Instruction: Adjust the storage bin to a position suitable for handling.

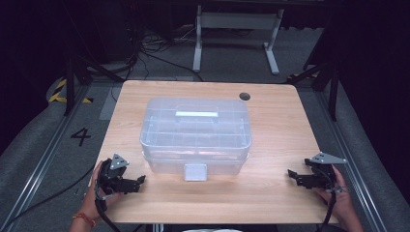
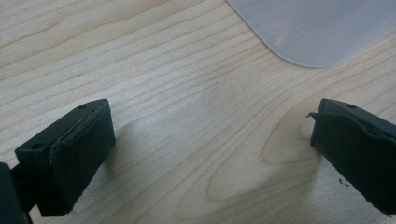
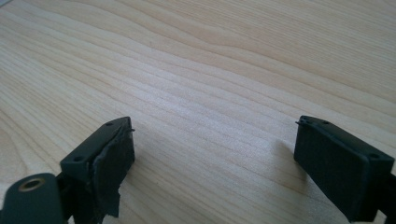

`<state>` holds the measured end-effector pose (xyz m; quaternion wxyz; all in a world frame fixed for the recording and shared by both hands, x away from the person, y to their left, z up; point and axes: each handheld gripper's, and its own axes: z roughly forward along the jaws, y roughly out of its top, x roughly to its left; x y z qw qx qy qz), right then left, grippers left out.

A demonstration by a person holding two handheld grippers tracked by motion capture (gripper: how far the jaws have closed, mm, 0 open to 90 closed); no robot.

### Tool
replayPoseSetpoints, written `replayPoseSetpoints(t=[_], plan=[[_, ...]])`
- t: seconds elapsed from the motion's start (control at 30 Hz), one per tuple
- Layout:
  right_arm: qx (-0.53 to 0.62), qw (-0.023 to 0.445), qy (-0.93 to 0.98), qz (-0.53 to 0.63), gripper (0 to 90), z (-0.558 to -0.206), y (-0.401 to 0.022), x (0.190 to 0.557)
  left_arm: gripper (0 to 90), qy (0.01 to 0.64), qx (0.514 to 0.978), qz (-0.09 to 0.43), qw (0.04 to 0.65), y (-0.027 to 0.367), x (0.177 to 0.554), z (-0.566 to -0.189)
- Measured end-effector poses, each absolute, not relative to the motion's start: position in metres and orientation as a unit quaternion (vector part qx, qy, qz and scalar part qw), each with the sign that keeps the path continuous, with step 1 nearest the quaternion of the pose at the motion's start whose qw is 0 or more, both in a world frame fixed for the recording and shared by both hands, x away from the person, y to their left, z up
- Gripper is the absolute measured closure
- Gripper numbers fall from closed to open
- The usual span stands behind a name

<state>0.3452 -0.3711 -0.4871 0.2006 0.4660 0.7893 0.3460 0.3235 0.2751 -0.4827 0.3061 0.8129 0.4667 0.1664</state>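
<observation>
Trouble is most likely at the clear plastic box (image 1: 196, 129), which sits at the centre of the wooden table (image 1: 280, 121) with its lid on and a small front latch (image 1: 195, 171) facing six o'clock. My judgement is that the work in hand is to open or lift this box, and nothing has been started: both tools rest well apart from it. If one gripper comes in alone at the latch, the light box could skid toward twelve o'clock instead of unclipping, since nothing braces it. Smooth translucent walls may also slip between the pads, and a pull on the lid handle (image 1: 196, 114) with the latch shut would lift the whole box, perhaps tilting it.

The left gripper (image 1: 140, 180) lies at about seven o'clock from the box, near the table's front-left corner, held low in the person's left hand (image 1: 99, 193) and pointing toward three o'clock, roughly level with the tabletop. Its jaws stand wide apart with only bare wood between them in the left gripper view, where a rounded corner of the box (image 2: 317, 28) shows at one o'clock.

The right gripper (image 1: 291, 175) sits at about four o'clock from the box, near the right edge, held in the right hand (image 1: 338, 193) and pointing toward nine o'clock. Its jaws are likewise spread wide and hold nothing, low over plain wood
</observation>
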Motion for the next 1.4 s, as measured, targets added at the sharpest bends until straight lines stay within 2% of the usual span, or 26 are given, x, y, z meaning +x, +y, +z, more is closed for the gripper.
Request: replayPoseSetpoints(t=[0.5, 0.67, 0.77, 0.9, 0.97, 1.03, 1.23, 1.4], plan=[[0.451, 0.195, 0.798, 0.349, 12.6, -0.487, -0.373, 0.346, 0.3, 0.459, 0.817, 0.164, 0.309, 0.276, 0.325, -0.483], [0.441, 0.184, 0.809, 0.343, 8.6, -0.486, -0.374, 0.353, 0.5, 0.445, 0.824, 0.166, 0.310, 0.278, 0.327, -0.483], [0.414, 0.177, 0.823, 0.346, 15.9, -0.484, -0.374, 0.354, 0.7, 0.443, 0.825, 0.166, 0.310, 0.278, 0.327, -0.483], [0.396, 0.183, 0.835, 0.336, 16.6, -0.480, -0.369, 0.353, 1.1, 0.442, 0.826, 0.164, 0.308, 0.279, 0.326, -0.482], [0.383, 0.150, 0.843, 0.347, 16.5, -0.478, -0.368, 0.355, 1.5, 0.442, 0.825, 0.162, 0.313, 0.280, 0.325, -0.483], [0.369, 0.144, 0.845, 0.359, 15.8, -0.472, -0.365, 0.355, 1.6, 0.440, 0.826, 0.161, 0.314, 0.280, 0.326, -0.483], [0.349, 0.146, 0.847, 0.374, 16.4, -0.456, -0.355, 0.359, 1.6, 0.438, 0.826, 0.163, 0.313, 0.280, 0.326, -0.483], [0.333, 0.150, 0.843, 0.396, 22.8, -0.440, -0.344, 0.366, 1.9, 0.439, 0.826, 0.161, 0.314, 0.280, 0.325, -0.483]])
